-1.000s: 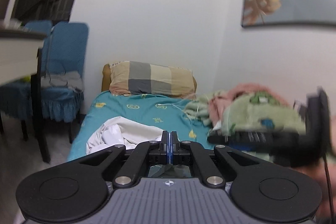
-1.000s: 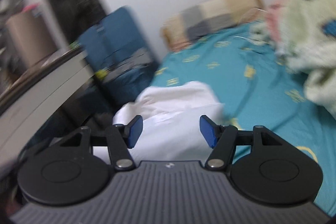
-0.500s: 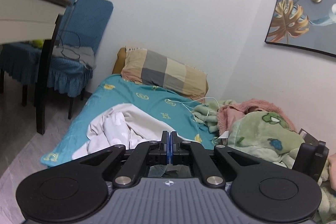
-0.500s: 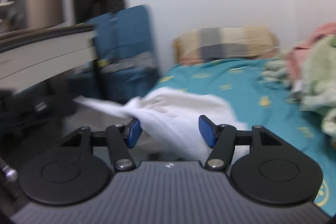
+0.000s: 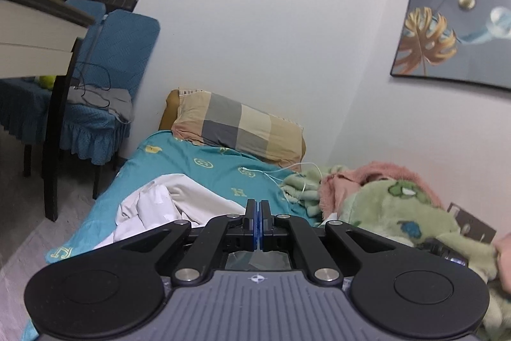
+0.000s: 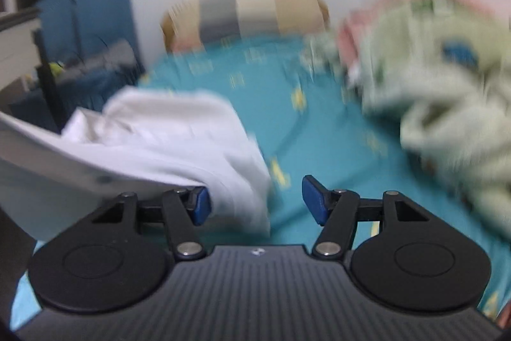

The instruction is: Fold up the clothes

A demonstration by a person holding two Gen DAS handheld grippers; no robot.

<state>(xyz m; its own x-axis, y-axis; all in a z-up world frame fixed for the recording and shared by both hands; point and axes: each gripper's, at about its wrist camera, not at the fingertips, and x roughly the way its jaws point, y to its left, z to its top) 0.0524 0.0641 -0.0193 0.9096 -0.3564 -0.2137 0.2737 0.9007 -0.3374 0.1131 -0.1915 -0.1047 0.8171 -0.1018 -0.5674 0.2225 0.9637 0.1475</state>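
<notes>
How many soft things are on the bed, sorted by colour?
White: 1, the crumpled white garment
Checked: 1, the pillow
Green: 1, the fluffy green blanket
Pink: 1, the pink blanket
Total: 4

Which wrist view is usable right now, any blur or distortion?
Left wrist: sharp, with fisheye bending at the edges; pillow and white garment crisp. Right wrist: heavy motion blur smears the pillow and green blanket; only the right gripper stays sharp.
</notes>
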